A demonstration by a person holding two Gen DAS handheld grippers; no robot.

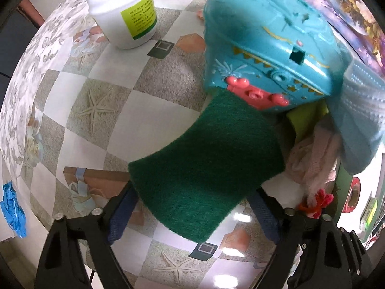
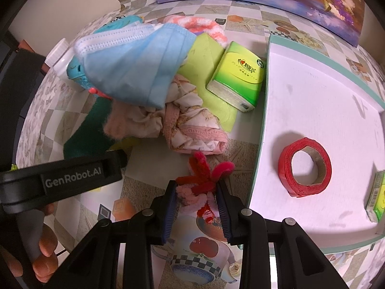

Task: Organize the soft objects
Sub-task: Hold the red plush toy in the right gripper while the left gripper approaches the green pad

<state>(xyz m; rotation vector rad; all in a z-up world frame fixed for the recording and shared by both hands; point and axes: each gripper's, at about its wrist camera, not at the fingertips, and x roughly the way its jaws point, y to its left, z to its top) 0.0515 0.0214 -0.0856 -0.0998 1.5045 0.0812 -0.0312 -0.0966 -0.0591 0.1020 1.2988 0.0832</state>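
The red and pink pipe-cleaner toy (image 2: 204,180) sat pinched between the pads of the right gripper (image 2: 196,192), near the white tray (image 2: 312,96), its lower end hidden between the fingers. The green scouring pad (image 1: 207,163) lay between the widely spread fingers of the left gripper (image 1: 192,214), its far end tucked under the teal toy chest (image 1: 269,38). A blue face mask (image 2: 134,65) draped over crumpled pink cloth (image 2: 192,120). The left gripper's body read "GenRobot.AI"; the tissue pack's (image 2: 237,74) lettering stayed unclear.
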